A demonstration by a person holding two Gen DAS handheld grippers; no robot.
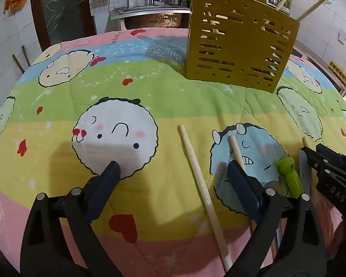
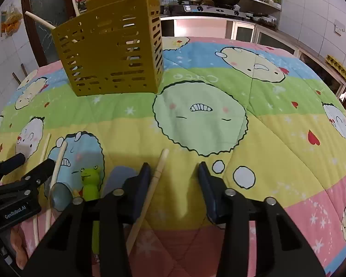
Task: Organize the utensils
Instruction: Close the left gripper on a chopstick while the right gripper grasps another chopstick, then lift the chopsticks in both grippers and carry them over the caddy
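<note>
A yellow slotted utensil holder [image 1: 240, 46] [image 2: 110, 53] stands on the cartoon quilt with chopsticks sticking out of it. My left gripper [image 1: 173, 165] is open just above the quilt, and a loose wooden chopstick [image 1: 200, 184] lies between its fingers, untouched. A second chopstick [image 1: 236, 147] runs under its right finger. My right gripper [image 2: 174, 166] is open too, with another chopstick [image 2: 158, 175] lying close to its left finger. A green frog-handled utensil [image 1: 288, 175] [image 2: 90, 182] and a grey spoon bowl [image 2: 61, 196] lie between the two grippers.
The quilt [image 2: 276, 138] covers the whole table. The left gripper [image 2: 35, 159] shows at the left edge of the right wrist view, the right gripper [image 1: 311, 150] at the right edge of the left wrist view. A sink, stove and shelves stand behind the table.
</note>
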